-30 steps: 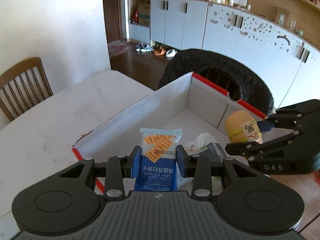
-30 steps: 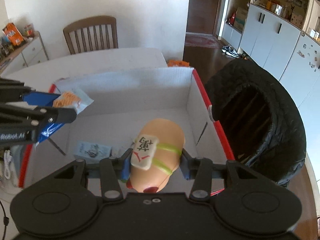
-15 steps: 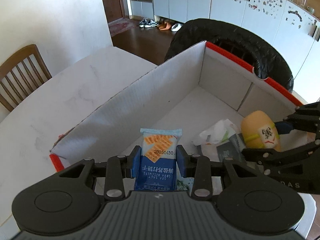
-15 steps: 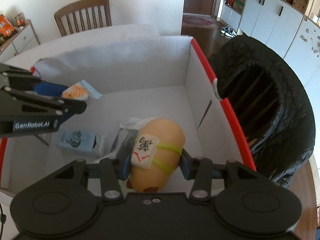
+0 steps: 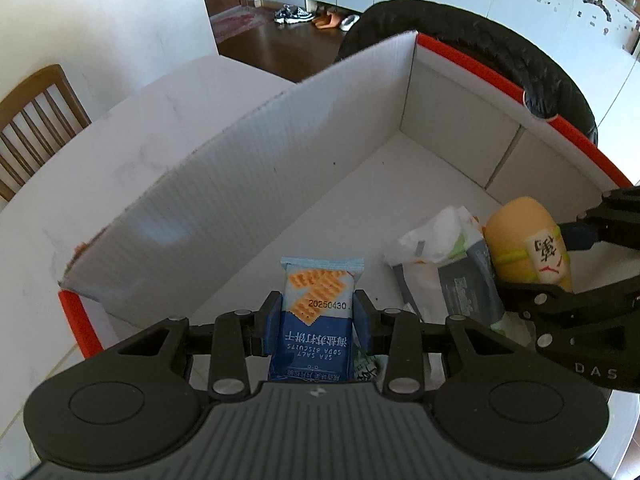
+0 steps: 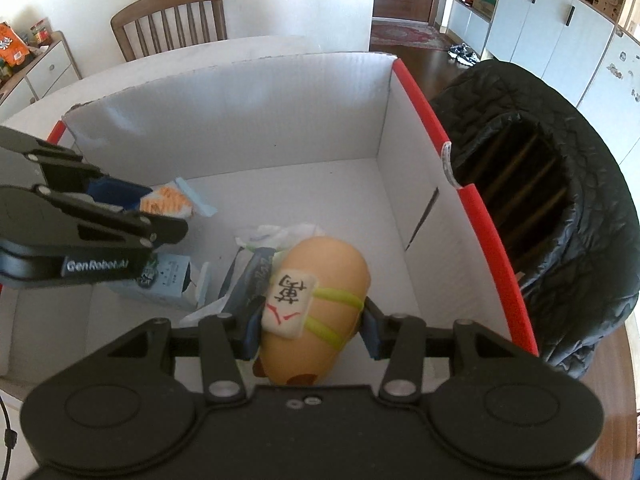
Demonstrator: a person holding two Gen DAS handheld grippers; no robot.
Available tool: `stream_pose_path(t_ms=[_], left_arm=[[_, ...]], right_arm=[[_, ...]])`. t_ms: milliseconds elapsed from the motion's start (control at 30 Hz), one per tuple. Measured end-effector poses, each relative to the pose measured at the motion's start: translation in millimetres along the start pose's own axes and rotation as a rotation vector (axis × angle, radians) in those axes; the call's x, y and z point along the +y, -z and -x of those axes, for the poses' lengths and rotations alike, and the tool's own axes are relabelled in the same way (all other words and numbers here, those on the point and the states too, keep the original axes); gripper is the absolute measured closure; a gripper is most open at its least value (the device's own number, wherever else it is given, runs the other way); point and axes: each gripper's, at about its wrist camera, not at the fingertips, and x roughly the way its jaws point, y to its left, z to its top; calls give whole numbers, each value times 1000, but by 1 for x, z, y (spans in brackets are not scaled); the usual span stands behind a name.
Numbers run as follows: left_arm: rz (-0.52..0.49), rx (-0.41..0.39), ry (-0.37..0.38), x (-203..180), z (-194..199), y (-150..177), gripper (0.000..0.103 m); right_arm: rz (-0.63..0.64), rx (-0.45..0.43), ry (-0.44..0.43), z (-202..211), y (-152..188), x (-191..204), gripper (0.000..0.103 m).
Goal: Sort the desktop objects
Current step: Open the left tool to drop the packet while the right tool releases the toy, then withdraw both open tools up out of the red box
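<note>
A white cardboard box (image 5: 248, 200) with red edges stands open on the table. My left gripper (image 5: 318, 312) is shut on a blue sea-salt soda cracker packet (image 5: 316, 292) and holds it upright low inside the box, near the left wall. In the right wrist view the left gripper (image 6: 160, 220) comes in from the left, the cracker packet (image 6: 172, 200) sticking out of it. My right gripper (image 6: 310, 328) is shut on a tan plush toy (image 6: 324, 276) with a mahjong tile and yellow-green straps, held just above the box floor. The left wrist view shows this plush toy (image 5: 520, 232) at the right.
On the box floor (image 6: 320, 184) lie a crumpled white wrapper (image 5: 440, 232), a grey-blue packet (image 5: 468, 288) and a small light-blue carton (image 6: 172, 280). A black-lined bin (image 6: 560, 200) stands right of the box. A wooden chair (image 6: 168, 20) is behind the white table (image 5: 120, 140).
Both grippers have sunk from above the box rim down into the box and tilted further downward. Each still grips its item: the cracker packet and the plush toy.
</note>
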Motion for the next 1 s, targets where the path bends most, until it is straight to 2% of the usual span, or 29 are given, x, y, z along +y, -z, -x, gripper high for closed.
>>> stream_pose_path(t_ms=[133, 233, 267, 367, 433, 667, 1000], left_arm=[[6, -2, 2, 2, 2, 1, 66], [3, 3, -9, 1, 4, 3, 65], [5, -1, -9, 2, 5, 4, 62], [21, -13, -2, 4, 8, 6, 50], [25, -30, 1, 6, 13, 8, 46], [25, -74, 13, 10, 34, 18, 45], [54, -185, 42, 23, 82, 28, 45]], right_arm=[[7, -3, 11, 0, 0, 1, 52], [9, -17, 17, 4, 0, 2, 42], [10, -22, 17, 6, 1, 3, 38], [19, -37, 24, 11, 2, 5, 38], [22, -45, 24, 15, 2, 5, 38], [33, -71, 18, 31, 1, 8, 38], [57, -131, -25, 67, -4, 32, 38]])
